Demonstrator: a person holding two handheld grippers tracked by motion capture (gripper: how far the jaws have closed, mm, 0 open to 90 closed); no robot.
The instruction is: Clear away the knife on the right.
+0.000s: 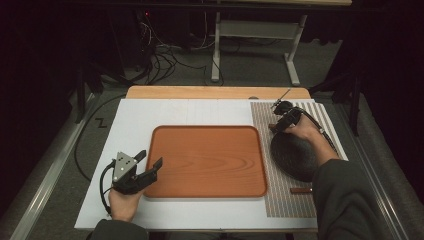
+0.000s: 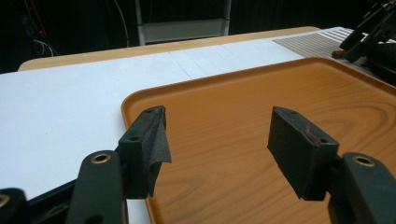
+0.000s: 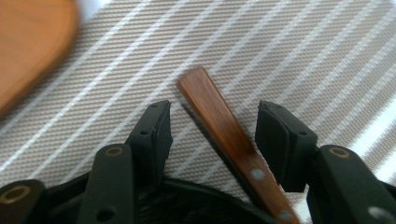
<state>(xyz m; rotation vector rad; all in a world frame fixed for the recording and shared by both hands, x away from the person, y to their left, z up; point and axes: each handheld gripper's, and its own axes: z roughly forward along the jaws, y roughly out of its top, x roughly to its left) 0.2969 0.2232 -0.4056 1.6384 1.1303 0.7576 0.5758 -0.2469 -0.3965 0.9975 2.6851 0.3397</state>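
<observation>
The black round pan (image 1: 295, 156) with a brown wooden handle (image 3: 229, 128) lies on the striped mat (image 1: 320, 117), at 3 o'clock of the orange tray (image 1: 207, 160). The right gripper (image 3: 212, 123) is wide open, the handle between its jaws, untouched. The left gripper (image 1: 150, 162) is wide open over the tray's 9 o'clock rim.
</observation>
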